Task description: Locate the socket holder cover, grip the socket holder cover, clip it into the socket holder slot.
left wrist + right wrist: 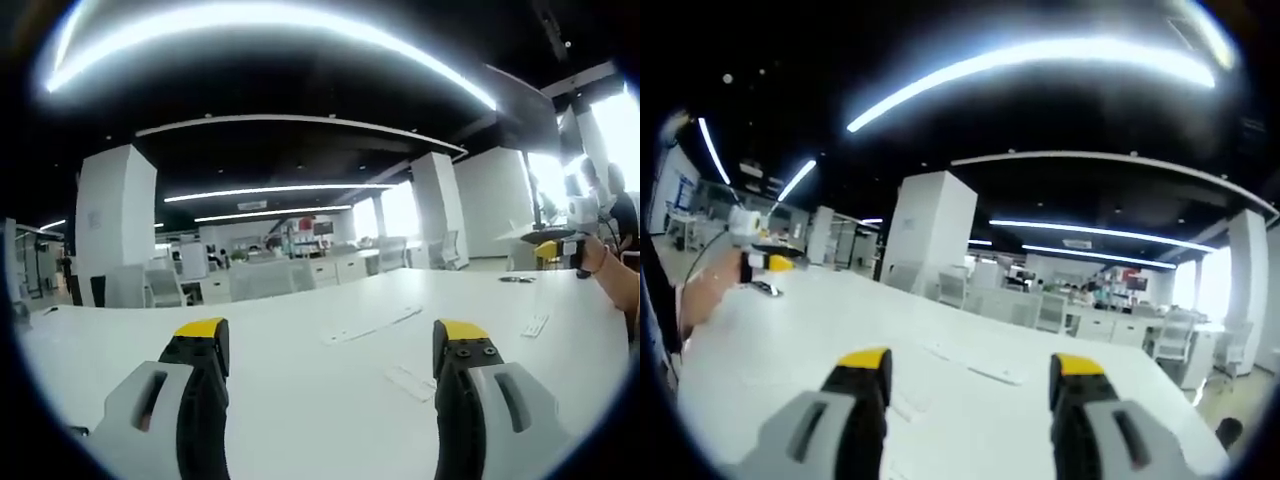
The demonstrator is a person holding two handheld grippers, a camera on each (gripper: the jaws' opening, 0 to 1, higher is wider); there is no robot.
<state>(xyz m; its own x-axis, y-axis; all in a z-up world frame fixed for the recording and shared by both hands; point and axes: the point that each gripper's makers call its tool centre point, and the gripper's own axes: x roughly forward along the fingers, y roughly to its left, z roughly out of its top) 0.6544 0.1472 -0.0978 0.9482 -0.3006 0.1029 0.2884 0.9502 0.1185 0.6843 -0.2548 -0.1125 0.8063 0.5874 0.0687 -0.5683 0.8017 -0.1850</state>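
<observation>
My left gripper point(330, 336) stands open over a white table point(300, 400), with nothing between its yellow-tipped jaws. Ahead of it lie pale flat parts: a long strip point(368, 326), a short ribbed piece point(411, 382) and another ribbed piece point(535, 324). I cannot tell which of them is the socket holder cover. My right gripper point(972, 362) is open and holds nothing above the table, with a long pale strip point(985, 370) ahead of its jaws. At the left gripper view's right edge a hand point(612, 272) holds the right gripper point(566, 240) up off the table.
A small dark object point(517, 279) lies near the table's far right edge. The left gripper point(762, 252), held by a hand point(702, 288), appears at the left of the right gripper view. Desks, chairs and white pillars point(115, 215) stand beyond the table.
</observation>
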